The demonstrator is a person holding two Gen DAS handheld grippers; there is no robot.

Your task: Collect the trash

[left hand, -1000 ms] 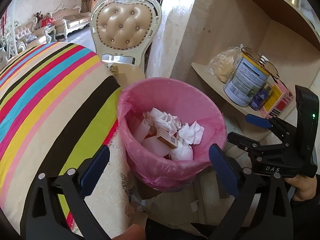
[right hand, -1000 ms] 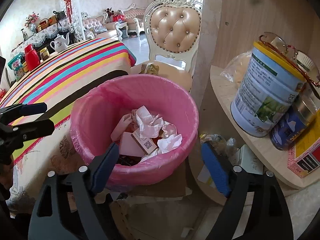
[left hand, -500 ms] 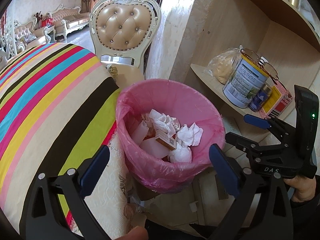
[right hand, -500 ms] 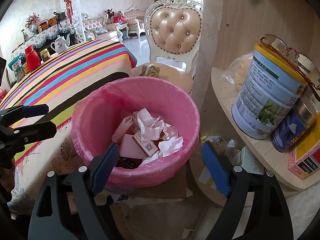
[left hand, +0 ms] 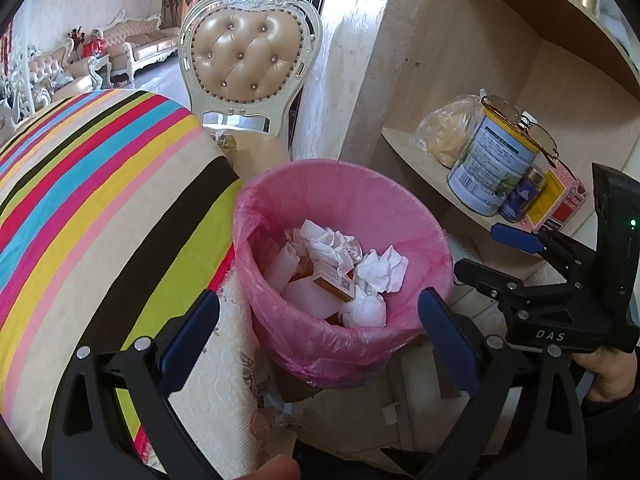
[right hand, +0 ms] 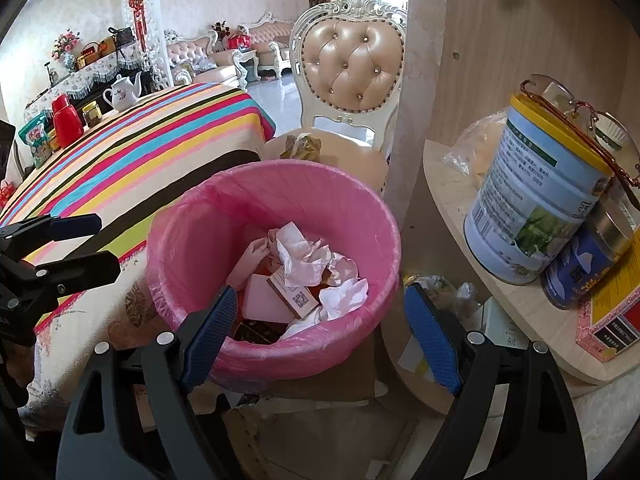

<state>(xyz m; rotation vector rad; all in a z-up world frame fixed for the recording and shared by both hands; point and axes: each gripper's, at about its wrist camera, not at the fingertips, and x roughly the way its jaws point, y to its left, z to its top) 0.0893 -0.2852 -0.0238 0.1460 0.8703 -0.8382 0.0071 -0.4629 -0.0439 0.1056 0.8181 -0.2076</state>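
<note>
Pink liner: a thin plastic bag lines the trash bin (left hand: 344, 248), folded over its rim; the bin stands on the floor between the striped table and the wooden shelf unit.
Trash: crumpled white tissues (left hand: 382, 268), a small orange carton (left hand: 334, 286) with a printed code, and pale flat pieces lie in the bin's bottom.
Left gripper (left hand: 318, 334): released, blue pads spread wide with nothing between them; the bin sits just beyond and between the fingertips, not touched.
Right gripper (right hand: 318, 336): released too, jaws wide and empty; the bin's near rim shows between the pads, apart from them.
Left of bin: a table under a striped tablecloth (left hand: 92, 200), its edge hanging just beside the bin wall.
Far side: a cream tufted chair (right hand: 352, 68) stands behind the bin, a small wrapper (right hand: 302, 146) on its seat.
Right of bin: a shelf board (right hand: 472, 248) carries a large tin (right hand: 532, 208) with spectacles (right hand: 580, 120) on its yellow lid, a smaller blue tin (right hand: 580, 268), a pink box (left hand: 558, 200) and a clear bag (left hand: 448, 132).
Floor: flattened cardboard (right hand: 332, 384) and paper scraps lie under and near the bin.
Left view only: the right gripper seen from its side, with a hand (left hand: 608, 372) on its grip at the right edge.
Right view only: a teapot (right hand: 124, 94), a red flask (right hand: 66, 120) and snack packets at the table's far end; the left gripper shows at the left edge.
</note>
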